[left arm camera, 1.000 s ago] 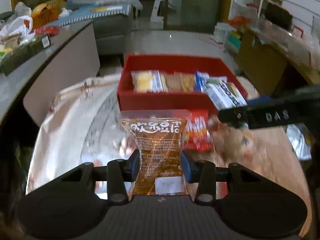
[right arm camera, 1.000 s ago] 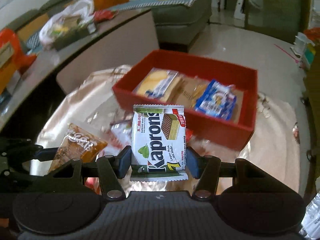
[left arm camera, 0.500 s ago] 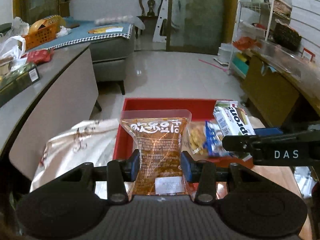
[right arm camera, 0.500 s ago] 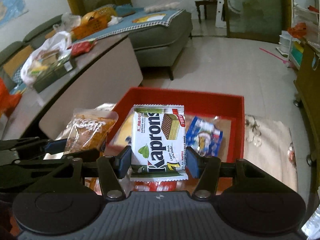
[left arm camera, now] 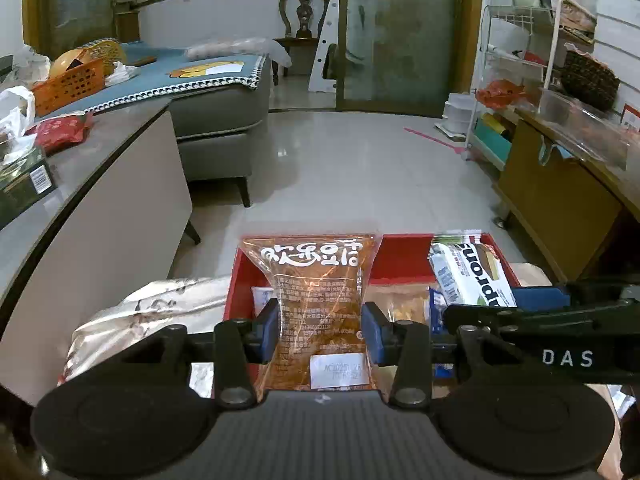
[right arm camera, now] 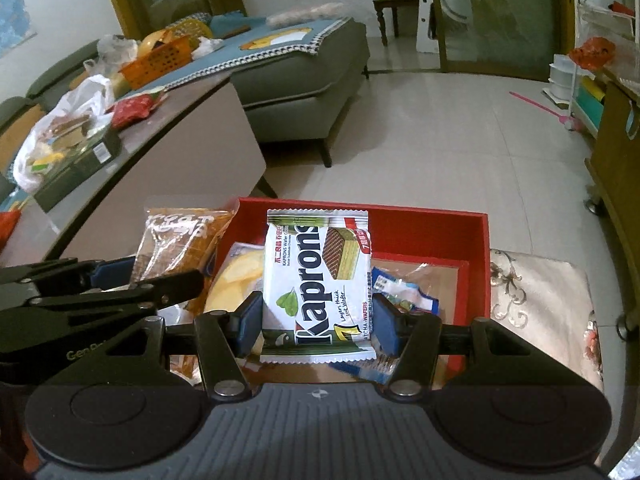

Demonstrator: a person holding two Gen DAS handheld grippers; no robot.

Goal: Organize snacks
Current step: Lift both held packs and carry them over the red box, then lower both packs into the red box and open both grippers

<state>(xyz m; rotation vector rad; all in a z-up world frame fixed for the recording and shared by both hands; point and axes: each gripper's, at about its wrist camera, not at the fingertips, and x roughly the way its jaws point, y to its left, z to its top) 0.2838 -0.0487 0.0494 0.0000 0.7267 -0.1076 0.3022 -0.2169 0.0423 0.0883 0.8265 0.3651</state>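
My left gripper (left arm camera: 322, 330) is shut on an orange-brown snack packet (left arm camera: 318, 292) and holds it upright over the near left part of the red box (left arm camera: 400, 258). My right gripper (right arm camera: 316, 322) is shut on a white Kaprons wafer pack (right arm camera: 316, 280) and holds it upright over the red box (right arm camera: 424, 228). The right gripper and its pack also show in the left wrist view (left arm camera: 472, 276); the left gripper with its packet shows at the left of the right wrist view (right arm camera: 176, 248). Several snack packets lie inside the box.
The box stands on a table with a pale patterned cloth (right arm camera: 540, 300). A grey counter (left arm camera: 80, 184) with bags and a dark box runs along the left. A sofa (left arm camera: 220, 120), tiled floor and a wooden cabinet (left arm camera: 560, 200) lie beyond.
Both grippers have risen and moved forward with their packets, from in front of the red box to above it. The views now tilt up toward the room.
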